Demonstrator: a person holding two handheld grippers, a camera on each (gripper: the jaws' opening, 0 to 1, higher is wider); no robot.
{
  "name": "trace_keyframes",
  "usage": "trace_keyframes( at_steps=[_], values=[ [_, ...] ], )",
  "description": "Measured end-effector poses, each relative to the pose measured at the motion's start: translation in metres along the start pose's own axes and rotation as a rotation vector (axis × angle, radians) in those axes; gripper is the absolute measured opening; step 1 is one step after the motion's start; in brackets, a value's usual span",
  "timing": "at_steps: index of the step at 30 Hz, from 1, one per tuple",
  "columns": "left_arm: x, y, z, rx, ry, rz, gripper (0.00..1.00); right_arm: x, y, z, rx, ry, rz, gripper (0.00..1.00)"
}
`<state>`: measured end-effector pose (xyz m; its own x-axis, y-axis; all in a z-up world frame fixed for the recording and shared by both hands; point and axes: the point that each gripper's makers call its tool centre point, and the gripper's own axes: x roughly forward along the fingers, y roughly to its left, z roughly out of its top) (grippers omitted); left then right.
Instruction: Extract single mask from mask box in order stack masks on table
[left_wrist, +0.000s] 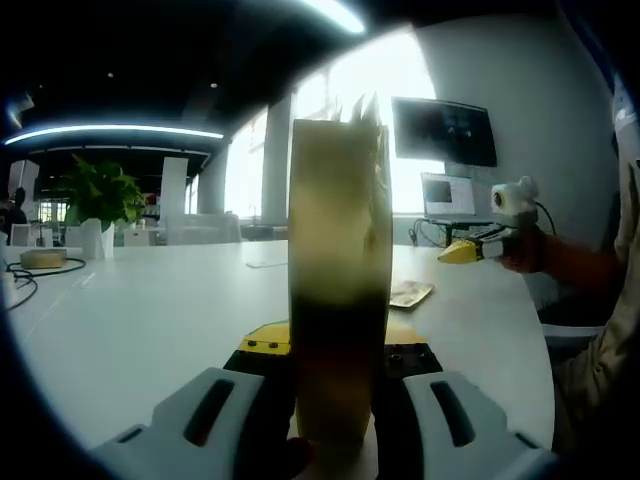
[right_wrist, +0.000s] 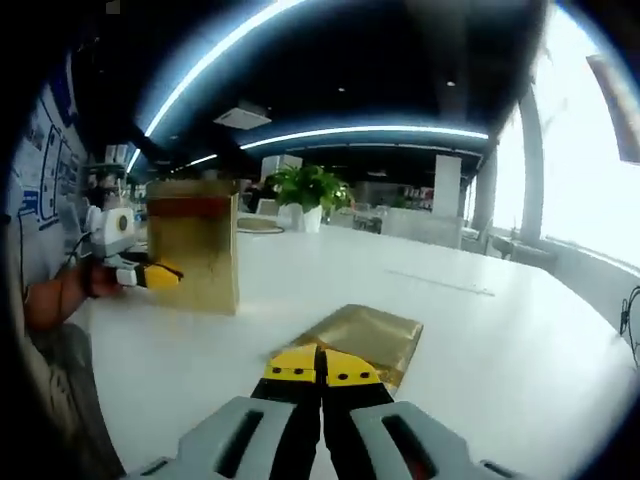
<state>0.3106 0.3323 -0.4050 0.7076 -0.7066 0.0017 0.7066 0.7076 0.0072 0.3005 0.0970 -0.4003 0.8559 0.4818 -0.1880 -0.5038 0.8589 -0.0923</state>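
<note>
We see left gripper (left_wrist: 335, 365) clamped on upright gold mask box (left_wrist: 338, 270), jaws pressed against both its sides; box stands on white table (left_wrist: 150, 320). In right gripper view, same box (right_wrist: 193, 245) stands upright at left, left gripper (right_wrist: 160, 274) gripping its edge. Right gripper (right_wrist: 321, 367) has yellow-tipped jaws closed together, nothing between them; tips touch near edge of flat gold mask packet (right_wrist: 362, 335) lying on table (right_wrist: 500, 340). Potted plant (right_wrist: 308, 193) well behind.
</note>
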Motion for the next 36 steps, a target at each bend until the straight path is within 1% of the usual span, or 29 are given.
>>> trace_keyframes(
  at_steps=[2,6,8,10,11,13,16,21,23,26,28,32,34,36],
  values=[
    [0.000,0.000,0.000,0.000,0.000,0.000,0.19,0.001,0.000,-0.003,0.002,-0.017,-0.005,0.00],
    [0.000,0.000,0.000,0.000,0.000,0.000,0.19,0.003,0.002,-0.006,0.039,-0.058,0.002,0.00],
    [0.000,0.000,0.000,-0.001,0.000,0.000,0.19,0.003,-0.001,-0.008,0.049,-0.077,-0.017,0.00],
    [0.000,0.000,0.000,-0.001,0.000,0.000,0.19,0.003,-0.002,-0.011,0.055,-0.078,-0.014,0.00],
    [0.000,0.000,0.000,-0.001,0.000,0.000,0.19,0.002,-0.003,-0.009,0.070,-0.104,-0.017,0.00],
    [0.000,0.000,0.000,-0.001,0.000,0.000,0.19,0.000,-0.002,-0.011,0.075,-0.101,-0.017,0.00],
    [-0.001,0.000,0.000,-0.001,0.000,-0.001,0.19,-0.001,0.000,-0.007,0.065,-0.125,-0.007,0.00],
    [-0.001,0.000,0.000,0.001,0.000,0.000,0.19,0.000,0.000,-0.013,0.035,-0.112,-0.022,0.00],
    [-0.001,-0.001,0.000,0.002,0.000,0.000,0.19,-0.001,-0.001,-0.011,0.049,-0.122,-0.017,0.00],
    [-0.001,0.001,-0.001,0.002,0.000,0.001,0.19,-0.002,-0.002,-0.012,0.037,-0.121,-0.031,0.00],
    [-0.001,0.000,0.000,0.003,0.000,0.001,0.19,-0.001,0.002,-0.012,0.010,-0.120,-0.016,0.00],
    [-0.001,-0.001,0.000,0.003,0.000,0.001,0.19,0.000,0.005,-0.013,0.002,-0.109,-0.013,0.00],
    [-0.002,0.000,0.000,0.003,0.000,0.001,0.19,-0.002,0.008,-0.010,-0.002,-0.125,0.001,0.00],
    [-0.002,0.000,0.000,0.002,0.000,0.000,0.19,-0.003,0.006,-0.008,-0.005,-0.138,-0.005,0.00]
  ],
)
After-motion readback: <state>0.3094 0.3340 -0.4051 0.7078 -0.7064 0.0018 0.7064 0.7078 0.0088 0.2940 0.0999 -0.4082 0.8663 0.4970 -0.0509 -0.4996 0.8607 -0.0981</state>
